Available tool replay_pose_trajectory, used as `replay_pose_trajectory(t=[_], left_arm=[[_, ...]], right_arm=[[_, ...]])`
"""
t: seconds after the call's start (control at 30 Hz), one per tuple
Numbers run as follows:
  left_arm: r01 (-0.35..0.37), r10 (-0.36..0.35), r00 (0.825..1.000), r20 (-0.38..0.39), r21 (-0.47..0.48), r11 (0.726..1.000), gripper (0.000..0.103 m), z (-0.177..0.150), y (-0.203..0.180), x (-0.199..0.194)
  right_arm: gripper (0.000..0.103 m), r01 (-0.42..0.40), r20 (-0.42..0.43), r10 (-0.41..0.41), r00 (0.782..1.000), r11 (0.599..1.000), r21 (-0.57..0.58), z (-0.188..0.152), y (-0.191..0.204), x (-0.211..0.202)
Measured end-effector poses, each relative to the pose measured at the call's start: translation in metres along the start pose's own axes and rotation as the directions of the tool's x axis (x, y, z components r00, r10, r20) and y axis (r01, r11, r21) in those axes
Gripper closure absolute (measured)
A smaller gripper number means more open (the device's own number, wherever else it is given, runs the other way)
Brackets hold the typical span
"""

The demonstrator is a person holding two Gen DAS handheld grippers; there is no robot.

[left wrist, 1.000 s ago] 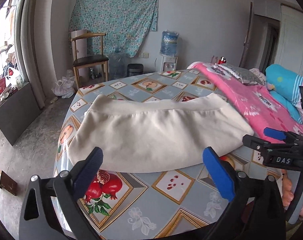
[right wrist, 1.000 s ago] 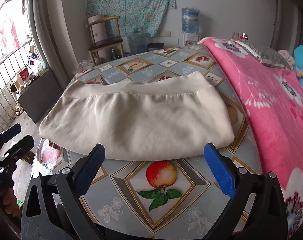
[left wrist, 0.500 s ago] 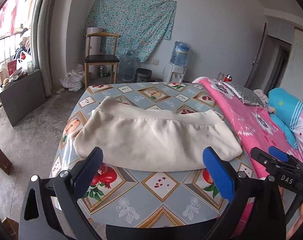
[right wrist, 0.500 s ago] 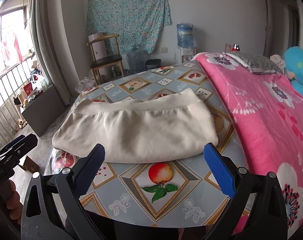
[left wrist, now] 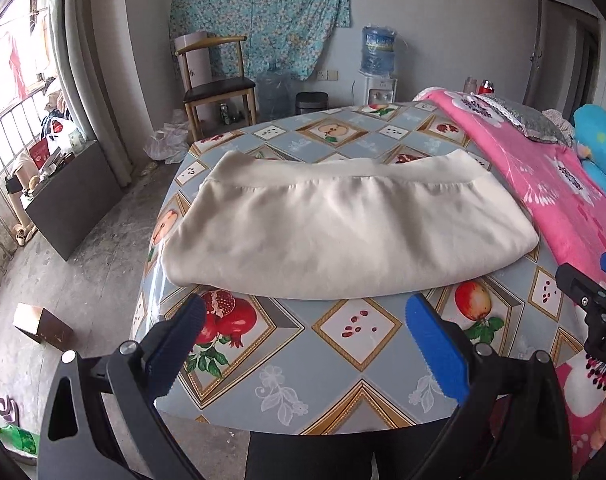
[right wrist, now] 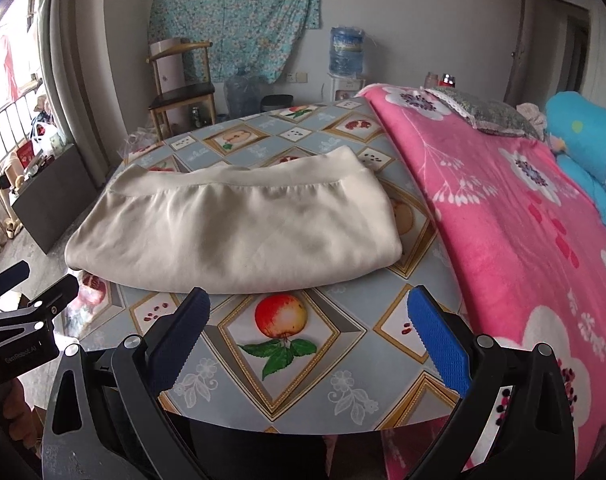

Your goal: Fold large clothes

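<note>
Left wrist view: I see the cream garment (left wrist: 343, 232) folded into a wide band, ribbed hem along the far edge, lying flat on the table (left wrist: 343, 360). My left gripper (left wrist: 305, 344) is spread wide and holds nothing; the right gripper (right wrist: 309, 340) likewise. The table's cloth shows fruit prints. A pink blanket (right wrist: 523, 220) lies to the right, a wooden chair (left wrist: 219, 92) at the far wall.
</note>
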State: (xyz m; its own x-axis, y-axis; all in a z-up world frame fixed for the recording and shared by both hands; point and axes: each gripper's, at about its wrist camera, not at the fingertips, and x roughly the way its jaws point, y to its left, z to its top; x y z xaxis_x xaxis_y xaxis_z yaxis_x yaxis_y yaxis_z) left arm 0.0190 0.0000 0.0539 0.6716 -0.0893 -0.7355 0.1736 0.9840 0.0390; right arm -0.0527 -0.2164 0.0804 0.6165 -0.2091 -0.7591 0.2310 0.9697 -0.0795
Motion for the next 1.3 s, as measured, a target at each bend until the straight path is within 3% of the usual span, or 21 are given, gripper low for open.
replay_pose_trajectory(t=[0.13,0.33,0.47,0.73,0.9,1.3], left_arm=[[-0.022,0.02,0.999,-0.041,-0.047,0.999,0.005,0.003,0.001,0.011],[-0.108,0.108,0.994,-0.006,-0.091,0.99,0.005,0.01,0.004,0.012],[-0.149,0.15,0.989,0.01,-0.089,0.985,0.005,0.011,0.005,0.011],[-0.159,0.158,0.987,-0.02,-0.128,0.979,0.005,0.009,0.017,0.019],[-0.155,0.147,0.986,-0.076,-0.107,0.982,0.005,0.007,0.018,0.035],[-0.141,0.128,0.98,-0.155,-0.073,0.987,0.005,0.008,0.02,0.059]], right_arm=[[0.007,0.031,0.015,-0.031,0.999,0.999,-0.033,0.001,0.001,0.0],[0.007,0.027,0.046,-0.023,0.999,0.994,-0.104,0.004,0.009,0.001],[0.007,0.007,0.035,-0.003,0.999,0.996,-0.089,0.004,0.01,0.007],[0.007,-0.035,-0.012,0.035,0.999,0.997,-0.074,0.001,0.019,0.021],[0.007,0.058,-0.029,-0.062,0.998,0.99,-0.125,-0.004,0.032,0.032],[0.007,0.111,-0.101,-0.118,0.988,0.991,-0.07,-0.011,0.033,0.045]])
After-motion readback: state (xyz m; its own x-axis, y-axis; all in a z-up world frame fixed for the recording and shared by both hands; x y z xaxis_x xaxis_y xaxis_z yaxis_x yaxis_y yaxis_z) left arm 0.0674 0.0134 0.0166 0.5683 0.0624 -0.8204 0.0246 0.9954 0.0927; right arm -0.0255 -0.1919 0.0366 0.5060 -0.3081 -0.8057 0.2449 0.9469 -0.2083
